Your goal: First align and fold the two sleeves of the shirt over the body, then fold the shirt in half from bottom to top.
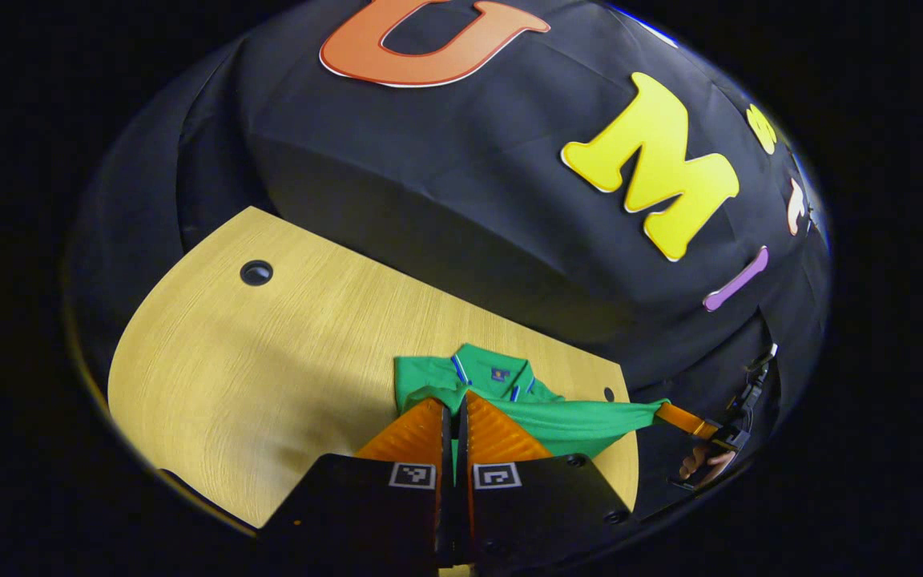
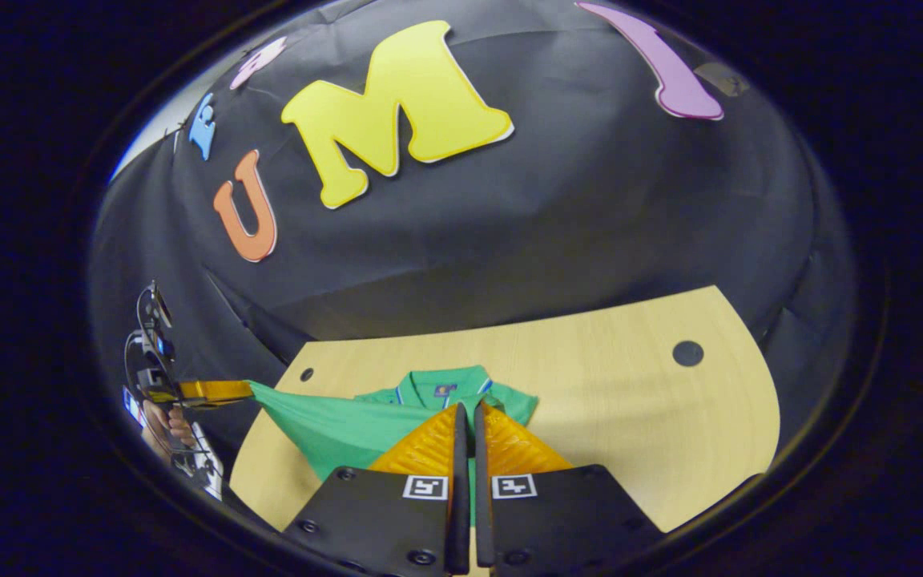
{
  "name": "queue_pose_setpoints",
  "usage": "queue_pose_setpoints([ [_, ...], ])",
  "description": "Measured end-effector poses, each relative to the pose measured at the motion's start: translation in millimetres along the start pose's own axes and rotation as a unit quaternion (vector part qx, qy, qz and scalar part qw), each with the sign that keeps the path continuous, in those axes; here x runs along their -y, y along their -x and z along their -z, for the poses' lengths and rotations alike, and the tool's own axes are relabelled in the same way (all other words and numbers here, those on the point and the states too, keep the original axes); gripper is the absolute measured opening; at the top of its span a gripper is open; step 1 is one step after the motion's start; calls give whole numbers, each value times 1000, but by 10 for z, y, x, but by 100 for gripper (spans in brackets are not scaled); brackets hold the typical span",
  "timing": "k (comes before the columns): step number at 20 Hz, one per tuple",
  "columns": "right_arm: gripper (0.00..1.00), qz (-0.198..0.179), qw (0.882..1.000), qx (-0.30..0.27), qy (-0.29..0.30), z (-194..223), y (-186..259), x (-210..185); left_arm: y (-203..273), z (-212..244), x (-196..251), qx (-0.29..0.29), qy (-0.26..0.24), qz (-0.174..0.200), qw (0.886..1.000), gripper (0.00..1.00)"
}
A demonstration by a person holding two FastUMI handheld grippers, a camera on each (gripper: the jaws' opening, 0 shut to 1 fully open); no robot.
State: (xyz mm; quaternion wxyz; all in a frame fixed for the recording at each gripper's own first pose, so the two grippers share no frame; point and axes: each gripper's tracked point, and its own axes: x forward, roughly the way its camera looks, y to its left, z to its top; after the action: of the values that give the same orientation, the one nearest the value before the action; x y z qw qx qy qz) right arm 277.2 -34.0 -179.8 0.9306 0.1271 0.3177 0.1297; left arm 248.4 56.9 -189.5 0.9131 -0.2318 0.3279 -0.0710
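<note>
The green short-sleeved polo shirt with a blue-and-white trimmed collar lies on the pale wooden table with a rounded edge, collar towards the black cloth wall (a small badge sits at the neck). In the left gripper view the left gripper is clenched on a pinch of the green fabric near the shoulder, fingers nearly together. The right gripper is likewise clamped on cloth just below the collar; seen from the left gripper view, it pulls the shirt's edge taut off the table side, a hand behind it. A dark round hole marks the tabletop, well apart from the shirt.
</note>
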Motion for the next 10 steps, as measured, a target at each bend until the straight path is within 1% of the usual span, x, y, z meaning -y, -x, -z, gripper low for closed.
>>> queue_pose_setpoints([
  [1,6,5,1000,7,9,-30,-187,63,-217,-21,-44,3,-1,-4,1000,4],
  [3,6,21,999,7,25,37,-540,212,-602,4,-177,9,-10,-16,1000,4],
  [6,5,37,999,-18,35,294,-1058,402,-1077,145,-396,1,-17,-33,999,4],
  [9,6,57,997,-33,43,487,-1442,562,-1431,346,-565,-14,-21,-47,999,5],
  [10,0,67,996,-36,50,545,-1497,595,-1513,390,-613,-17,-25,-55,998,5],
])
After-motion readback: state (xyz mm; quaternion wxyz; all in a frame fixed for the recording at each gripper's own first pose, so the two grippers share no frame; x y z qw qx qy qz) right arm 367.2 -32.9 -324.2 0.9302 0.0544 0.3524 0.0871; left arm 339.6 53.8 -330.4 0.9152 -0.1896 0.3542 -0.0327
